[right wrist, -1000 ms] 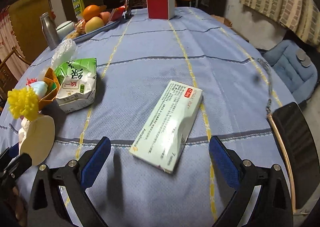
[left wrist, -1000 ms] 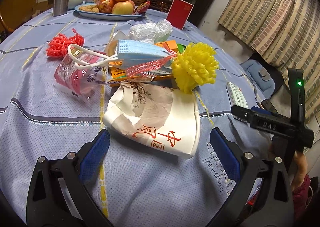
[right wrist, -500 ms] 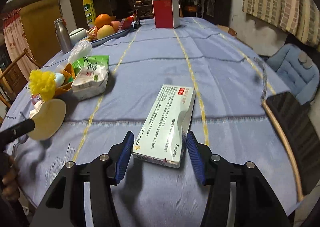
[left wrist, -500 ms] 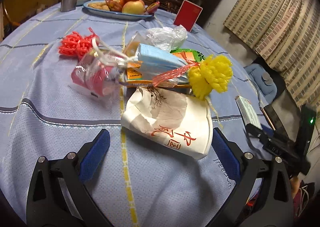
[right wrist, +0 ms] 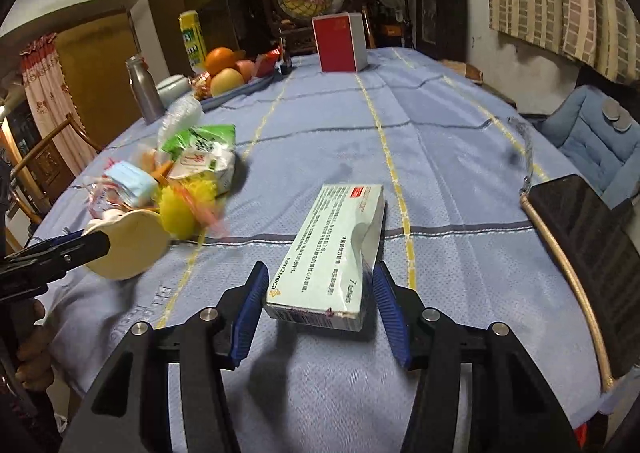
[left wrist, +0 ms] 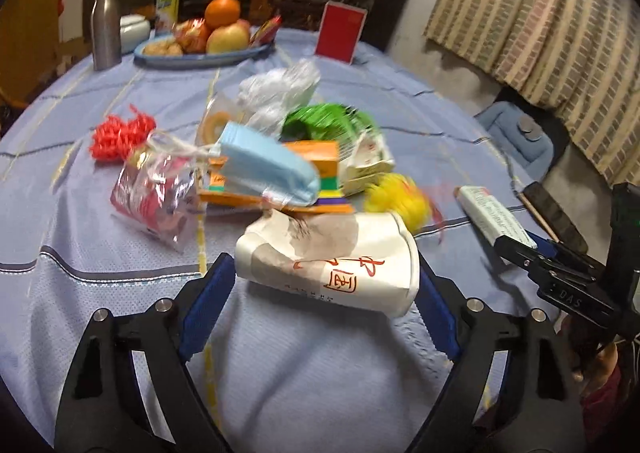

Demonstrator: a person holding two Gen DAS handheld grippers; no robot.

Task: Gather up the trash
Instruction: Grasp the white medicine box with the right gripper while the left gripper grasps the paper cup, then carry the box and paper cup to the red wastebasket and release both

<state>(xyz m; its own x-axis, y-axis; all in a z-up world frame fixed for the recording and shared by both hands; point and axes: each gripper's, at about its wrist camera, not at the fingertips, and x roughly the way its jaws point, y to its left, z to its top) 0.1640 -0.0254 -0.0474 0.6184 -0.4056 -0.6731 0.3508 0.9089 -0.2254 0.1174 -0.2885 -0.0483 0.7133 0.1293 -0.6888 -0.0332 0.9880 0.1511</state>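
The left gripper [left wrist: 320,293] is closing around the paper cup [left wrist: 332,261], the right gripper [right wrist: 318,293] clamps the medicine box [right wrist: 336,245] above the tablecloth [right wrist: 460,157], and the trash pile [left wrist: 264,165] remains uncollected.

The left gripper [left wrist: 320,285] has two black plastic arms with triangular cut-outs, each tipped with a blue ribbed pad [left wrist: 206,303]. Round silver screws [left wrist: 100,315] sit on the knuckles of both arms. The right gripper [right wrist: 318,303] is built the same: black arms, blue pads [right wrist: 250,313], silver screws [right wrist: 140,329]. Seen from the left wrist camera, its black side bears pale raised letters and its body shows a small green light [left wrist: 636,213]. A hand [right wrist: 34,349] wraps a black handle.
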